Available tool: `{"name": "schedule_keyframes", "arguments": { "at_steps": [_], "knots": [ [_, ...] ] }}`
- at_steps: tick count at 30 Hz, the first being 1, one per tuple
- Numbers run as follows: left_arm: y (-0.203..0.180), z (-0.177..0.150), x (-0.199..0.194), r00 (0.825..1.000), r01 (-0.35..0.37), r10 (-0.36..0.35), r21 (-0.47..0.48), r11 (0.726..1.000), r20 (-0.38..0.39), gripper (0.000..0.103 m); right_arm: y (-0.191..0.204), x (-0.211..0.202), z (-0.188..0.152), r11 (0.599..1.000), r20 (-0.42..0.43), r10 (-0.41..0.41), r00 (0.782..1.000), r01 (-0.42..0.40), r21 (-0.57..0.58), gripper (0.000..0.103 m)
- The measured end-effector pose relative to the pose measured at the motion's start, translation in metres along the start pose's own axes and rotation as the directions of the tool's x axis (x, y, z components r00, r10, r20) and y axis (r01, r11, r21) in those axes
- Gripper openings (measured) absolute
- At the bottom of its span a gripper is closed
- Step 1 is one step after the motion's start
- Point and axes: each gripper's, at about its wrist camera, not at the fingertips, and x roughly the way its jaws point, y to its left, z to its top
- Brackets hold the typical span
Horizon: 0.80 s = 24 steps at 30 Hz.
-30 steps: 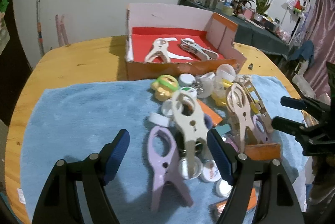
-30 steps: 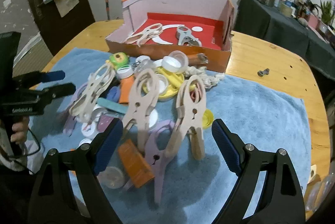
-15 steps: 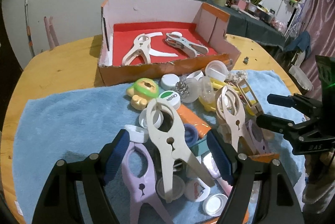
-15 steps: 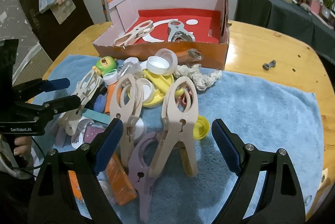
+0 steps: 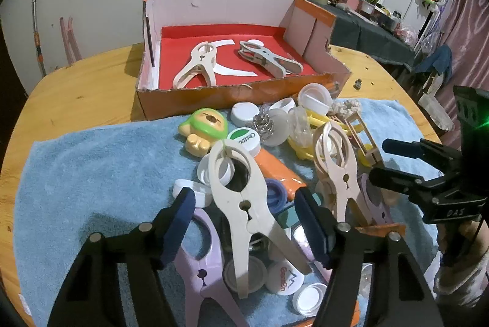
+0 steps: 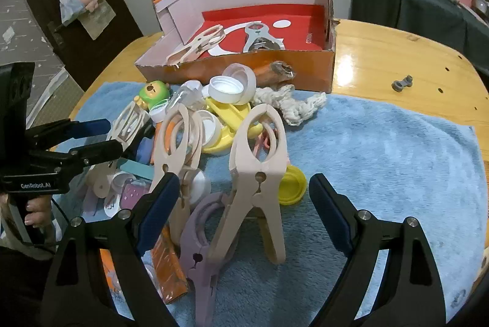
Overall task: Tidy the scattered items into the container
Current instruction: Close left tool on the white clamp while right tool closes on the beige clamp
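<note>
Left tool (image 5: 246,223), jaws just narrowing, straddles the cream clip (image 5: 244,204) without pinching it yet; a lilac clip (image 5: 201,266) lies just beside, under its left finger. Right tool (image 6: 244,204) gapes wide around the standing pink clip (image 6: 259,174), pads clear of it. Both clips sit in the clutter on the blue towel (image 5: 91,174). Beyond, the cardboard box (image 5: 238,94) on the counter (image 5: 76,82) holds two clips.

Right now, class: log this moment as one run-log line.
left gripper: closing around cream clip, no contact | right gripper: open over beige clip | cardboard box: two clips inside
</note>
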Motion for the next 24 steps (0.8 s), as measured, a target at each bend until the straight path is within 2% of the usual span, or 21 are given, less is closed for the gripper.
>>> {"name": "schedule_keyframes", "arguments": {
  "at_steps": [9,13,24],
  "knots": [
    [-0.0068,-0.0024,0.0011,0.999,-0.003,0.003,0.023,1.000,-0.032,0.065,-0.0029,0.0049,-0.0022,1.000,-0.008,0.021,1.000,-0.021,0.002,0.087],
    [-0.0080,-0.0047,0.0026,0.998,-0.005,0.006,0.026,1.000,-0.058,0.057,-0.0045,0.0046,-0.0021,1.000,-0.001,0.022,1.000,-0.022,0.003,0.087],
    [-0.0085,-0.0067,0.0034,0.997,-0.004,0.005,0.021,1.000,-0.080,0.052,-0.0086,0.0075,-0.0049,0.999,-0.004,0.044,0.999,-0.044,0.011,0.085]
  ]
}}
